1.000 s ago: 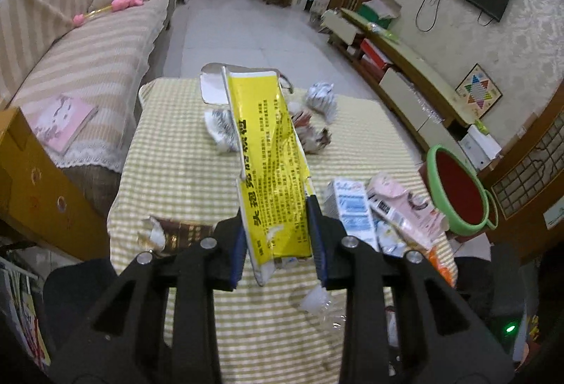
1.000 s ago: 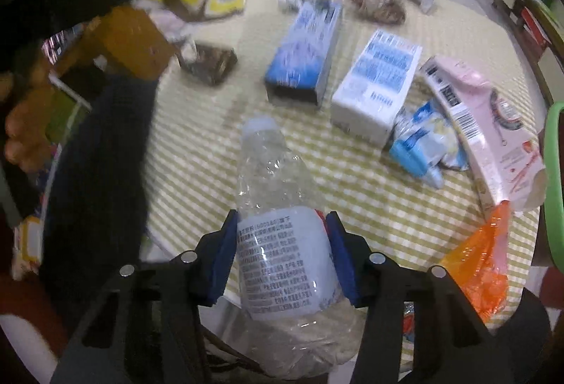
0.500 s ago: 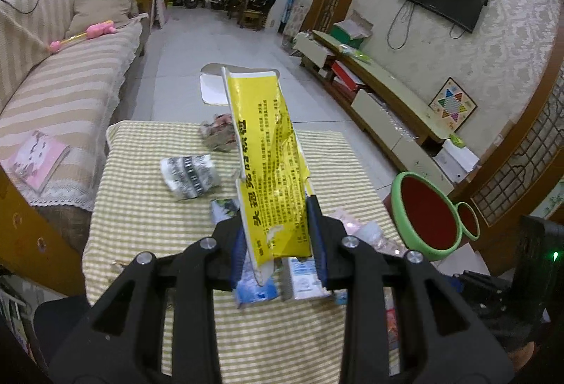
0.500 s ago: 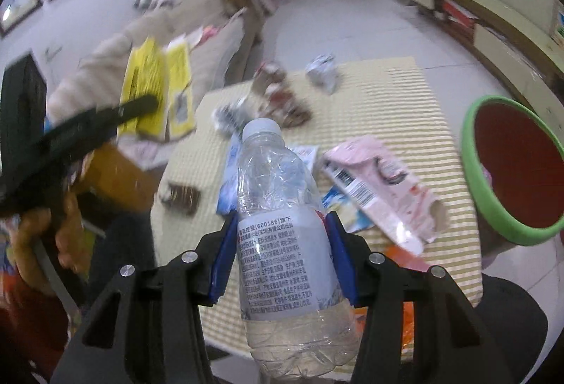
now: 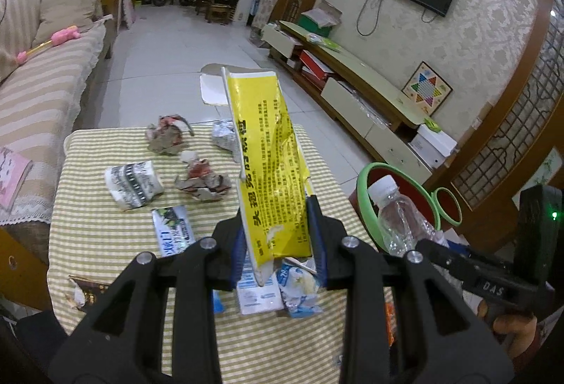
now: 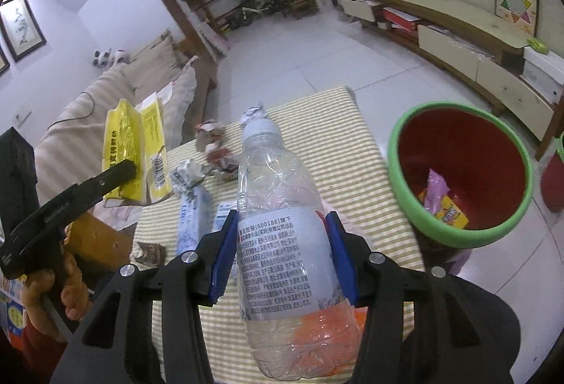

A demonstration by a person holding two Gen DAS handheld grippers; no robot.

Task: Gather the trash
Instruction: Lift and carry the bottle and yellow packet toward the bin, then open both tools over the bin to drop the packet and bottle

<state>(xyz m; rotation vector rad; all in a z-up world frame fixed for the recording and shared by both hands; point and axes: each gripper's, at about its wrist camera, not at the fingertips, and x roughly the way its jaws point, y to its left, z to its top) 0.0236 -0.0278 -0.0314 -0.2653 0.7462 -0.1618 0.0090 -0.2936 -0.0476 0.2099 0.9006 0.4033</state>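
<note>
While both loads are held above the bench (image 6: pixel 352 144):
Right gripper (image 6: pixel 282 243): clamped on bottle (image 6: pixel 278 208), neck pointing away; nearer the bin (image 6: pixel 458 239), at its right.
Left gripper (image 5: pixel 278 239): clamped on yellow carton (image 5: pixel 268 151).

Two fisheye views, each looking forward and downward along a handheld gripper's fingers. The left wrist view sits above the near edge of the checked tablecloth (image 5: pixel 105 243), facing the far edge and the television wall. The right wrist view looks from the near right corner across the tablecloth (image 6: pixel 345 144), toward the sofa (image 6: pixel 116 95). Both share the red bin (image 5: pixel 398 179) (image 6: pixel 469 172) beside the table's right edge.
</note>
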